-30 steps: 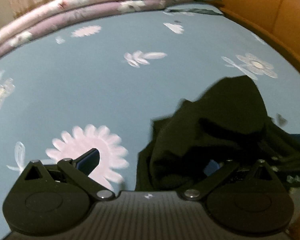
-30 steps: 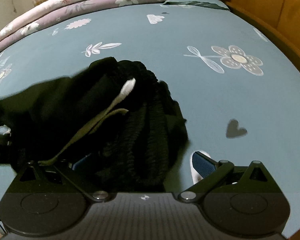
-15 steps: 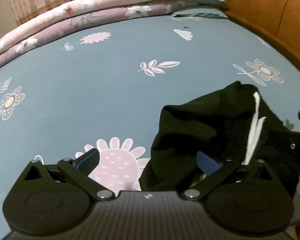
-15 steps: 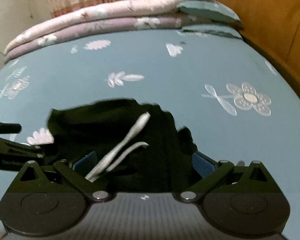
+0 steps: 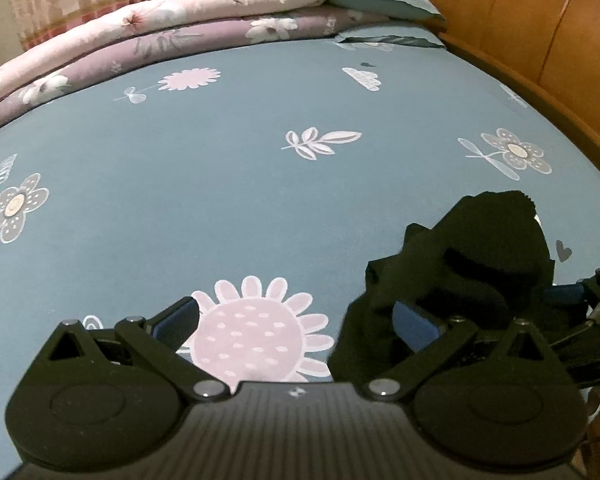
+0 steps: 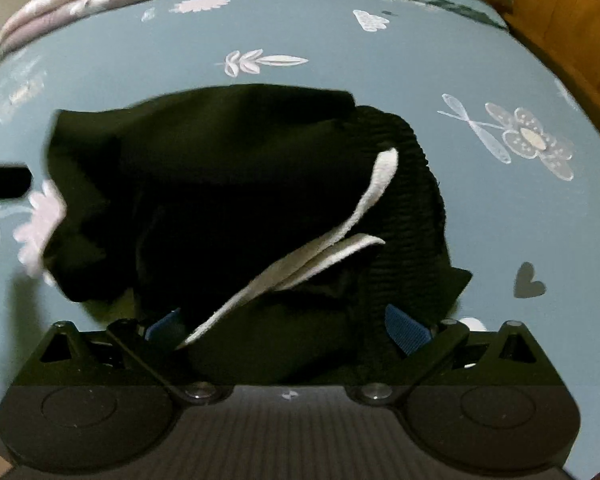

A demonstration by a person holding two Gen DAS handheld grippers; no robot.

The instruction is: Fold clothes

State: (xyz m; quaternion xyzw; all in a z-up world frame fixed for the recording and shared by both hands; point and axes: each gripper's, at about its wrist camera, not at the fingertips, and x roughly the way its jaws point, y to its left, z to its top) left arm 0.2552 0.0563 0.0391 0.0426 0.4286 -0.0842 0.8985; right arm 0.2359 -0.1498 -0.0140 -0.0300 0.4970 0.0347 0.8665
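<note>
No readable brand, label or writing in either view.

Counts: one black garment (image 6: 236, 184), crumpled in a heap, with two white drawstring ends (image 6: 340, 232) lying across it and a ribbed elastic band (image 6: 412, 200) on its right side, so probably shorts or trousers. Two grippers. Two folded quilts stacked at the far edge of the bed: pink floral one (image 5: 204, 4) on top of a purple floral one (image 5: 204, 38). Two teal pillows (image 5: 384, 0) at the far right corner, against the wooden headboard (image 5: 540, 32).

Garment sits on the blue flower-print bedsheet (image 5: 220, 168), near the bed's front edge, right of centre in the left wrist view.

Left gripper (image 5: 296, 320): fingers spread wide, nothing pinched. Its left pad (image 5: 178, 318) is over the big pink flower print (image 5: 256, 332); its right pad (image 5: 414, 324) is against the garment's left edge.

Right gripper (image 6: 288, 322): fingers spread, with the garment bunched between them and the drawstrings running down toward its left pad (image 6: 162, 324). No pinch visible.
</note>
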